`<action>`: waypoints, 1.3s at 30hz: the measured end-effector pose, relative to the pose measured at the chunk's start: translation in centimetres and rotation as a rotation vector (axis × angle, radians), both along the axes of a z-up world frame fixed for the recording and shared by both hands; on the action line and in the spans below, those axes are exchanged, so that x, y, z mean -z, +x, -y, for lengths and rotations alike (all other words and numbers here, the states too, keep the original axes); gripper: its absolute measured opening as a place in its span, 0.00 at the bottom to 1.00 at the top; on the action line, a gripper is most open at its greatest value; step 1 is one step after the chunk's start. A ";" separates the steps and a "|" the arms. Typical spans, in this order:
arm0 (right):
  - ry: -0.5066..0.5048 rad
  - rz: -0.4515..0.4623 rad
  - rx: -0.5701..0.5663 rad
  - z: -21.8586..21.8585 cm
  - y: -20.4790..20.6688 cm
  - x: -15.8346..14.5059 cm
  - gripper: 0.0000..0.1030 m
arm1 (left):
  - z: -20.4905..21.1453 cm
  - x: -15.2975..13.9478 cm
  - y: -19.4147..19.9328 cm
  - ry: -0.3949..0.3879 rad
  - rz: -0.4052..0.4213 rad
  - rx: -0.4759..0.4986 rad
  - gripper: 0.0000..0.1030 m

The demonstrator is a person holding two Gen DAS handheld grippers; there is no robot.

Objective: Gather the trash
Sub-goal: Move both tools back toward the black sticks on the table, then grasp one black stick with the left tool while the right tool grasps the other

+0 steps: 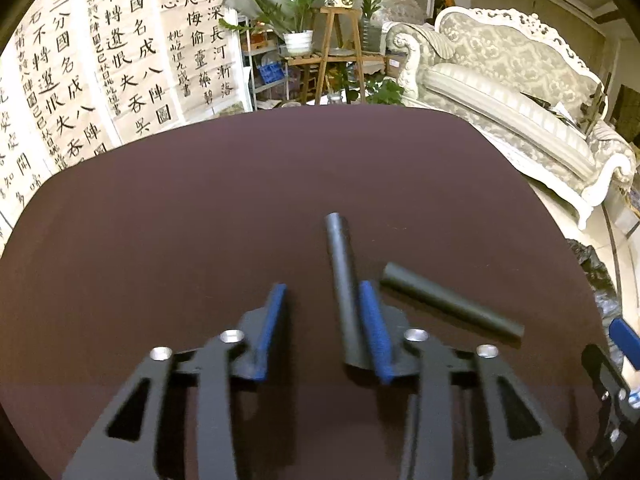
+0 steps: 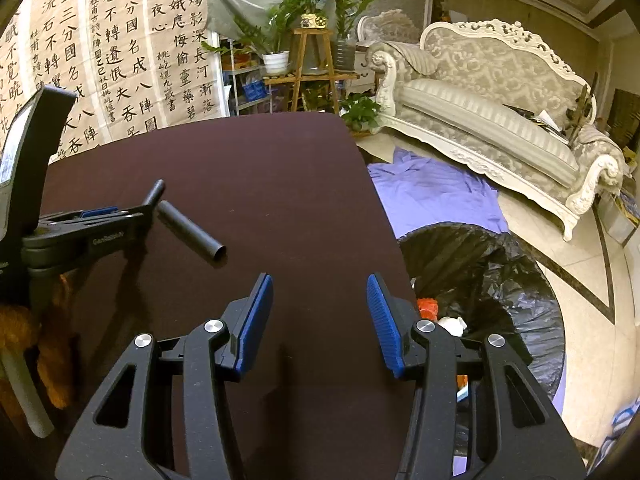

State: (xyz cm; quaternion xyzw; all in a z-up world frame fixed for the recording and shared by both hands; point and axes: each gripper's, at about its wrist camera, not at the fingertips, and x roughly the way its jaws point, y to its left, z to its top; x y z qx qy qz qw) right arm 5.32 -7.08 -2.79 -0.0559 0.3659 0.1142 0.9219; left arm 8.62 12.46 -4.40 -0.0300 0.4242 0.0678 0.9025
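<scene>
Two dark tubes lie on the brown table (image 1: 200, 220). The long tube (image 1: 343, 288) sits between the left tongs (image 1: 323, 300), touching the pad at three o'clock only; jaws narrow, no grip yet. The short tube (image 1: 450, 306) lies just beside, toward four o'clock. The right tongs (image 2: 320, 292) hang empty, fairly wide. Next, I judge, comes pinching the long tube and carrying it to the black trash bag (image 2: 500, 280) off the table's edge. A sofa (image 2: 500, 120) and plants (image 2: 288, 20) stand beyond.

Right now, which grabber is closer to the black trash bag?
Right. The right gripper hangs over the table edge beside the trash bag; the left gripper is farther across the table, by the black tubes.
</scene>
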 end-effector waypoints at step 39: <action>-0.067 -0.105 -0.209 -12.1 5.4 1.1 0.51 | -5.4 0.0 -3.9 -0.040 0.016 -0.031 0.13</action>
